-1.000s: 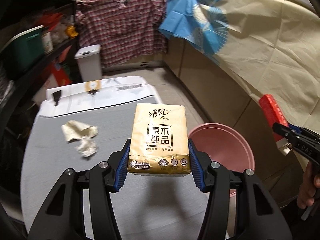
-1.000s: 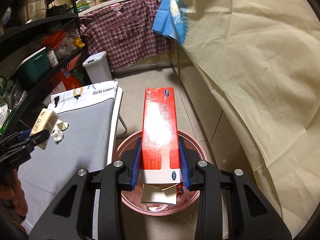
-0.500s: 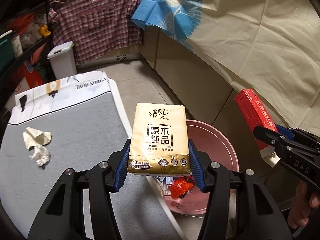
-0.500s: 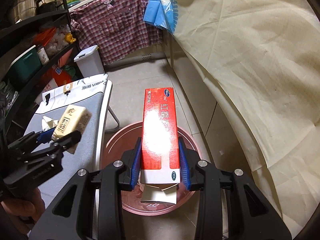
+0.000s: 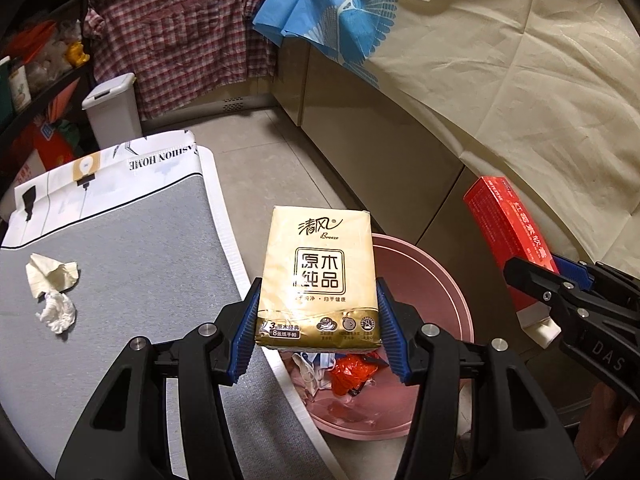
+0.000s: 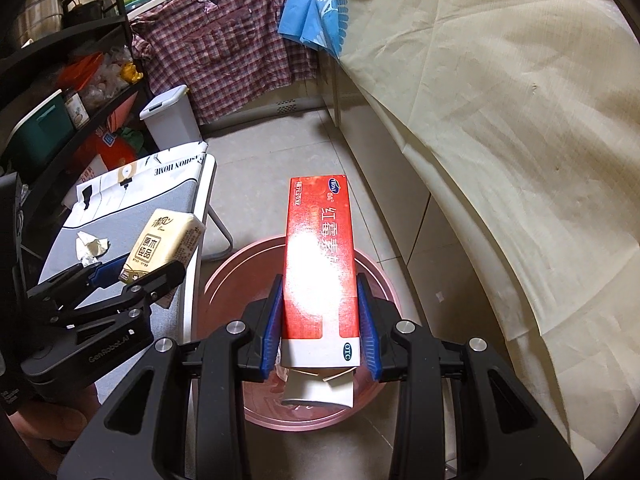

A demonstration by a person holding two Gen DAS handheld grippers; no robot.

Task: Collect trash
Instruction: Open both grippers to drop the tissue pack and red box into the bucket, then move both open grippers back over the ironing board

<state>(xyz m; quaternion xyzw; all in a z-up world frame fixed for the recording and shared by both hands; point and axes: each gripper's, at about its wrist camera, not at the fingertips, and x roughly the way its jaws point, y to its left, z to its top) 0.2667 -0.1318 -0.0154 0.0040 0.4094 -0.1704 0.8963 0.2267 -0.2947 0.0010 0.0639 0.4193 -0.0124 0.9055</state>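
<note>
Left gripper (image 5: 318,330) has its blue pads clamped on both sides of a gold tissue pack (image 5: 318,276), gripping it at the lower end, and the pack's long axis runs straight out along the fingers, away from the camera, printed face up. It hangs above the near edge where the grey table (image 5: 132,264) meets the pink basin (image 5: 452,280), partly over the basin's rim. Over on the other side, the right gripper (image 6: 319,326) is squeezed tight on a red medicine box (image 6: 318,252), pads pressing its long sides near the white end; this box too points lengthwise away from the camera, its far end aimed at the tiled floor (image 6: 272,152), and its near flap hangs open below the jaws. The box sits directly over the basin, which fills the space beneath it in the right wrist view. In the basin, some red wrapper and pale scraps (image 5: 344,368) lie at the bottom. From the left wrist view the red box shows at the right, tilted up and leftward, held in the black fingers. Back on the table, a crumpled beige paper (image 5: 50,276) and a white tissue wad (image 5: 58,312) lie touching each other, well apart from both grippers. A white lidded bin (image 5: 114,108) stands beyond the table, below a hanging plaid shirt (image 5: 192,32).
</note>
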